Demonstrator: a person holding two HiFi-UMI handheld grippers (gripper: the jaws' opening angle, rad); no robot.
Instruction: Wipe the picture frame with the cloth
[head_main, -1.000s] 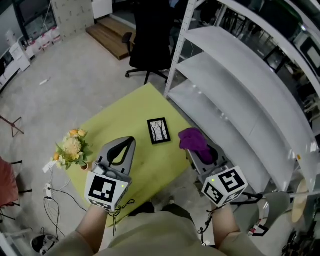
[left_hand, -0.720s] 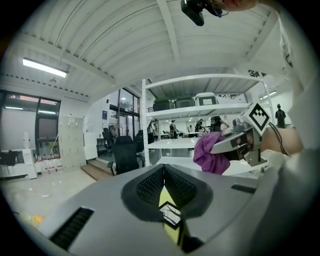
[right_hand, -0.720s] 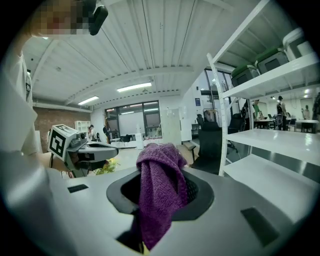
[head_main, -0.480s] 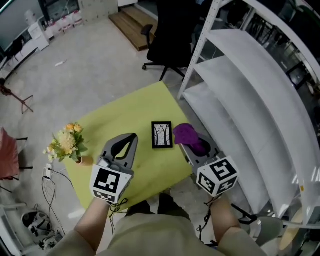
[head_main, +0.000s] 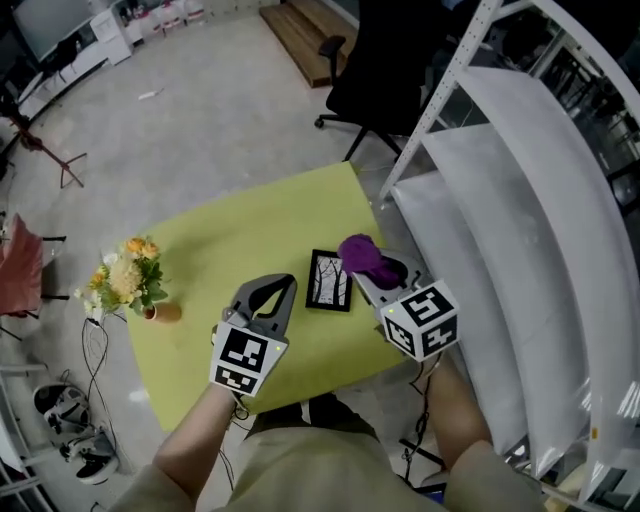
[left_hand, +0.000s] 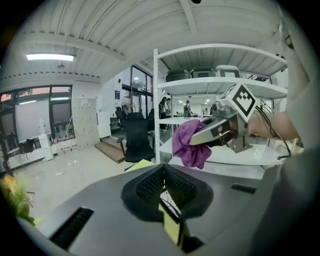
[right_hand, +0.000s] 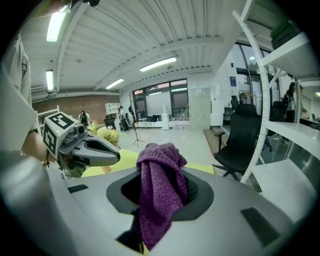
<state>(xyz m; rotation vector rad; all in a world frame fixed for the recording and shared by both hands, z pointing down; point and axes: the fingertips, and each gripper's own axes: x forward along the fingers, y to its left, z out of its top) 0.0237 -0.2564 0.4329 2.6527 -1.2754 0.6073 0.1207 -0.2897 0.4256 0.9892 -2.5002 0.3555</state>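
My left claw (head_main: 287, 284) forward, tips together and empty; my right claw (head_main: 362, 272) alongside, clamped on the cloth (head_main: 361, 254).

The yellow-green table (head_main: 230, 230) bears a black picture frame (head_main: 329, 281) and a vase of flowers (head_main: 128, 283).

Lime-green table (head_main: 250, 225), flowers (head_main: 125, 280) on its left corner, white shelving (head_main: 520, 200) just beside, black office chair (head_main: 375, 60) behind.
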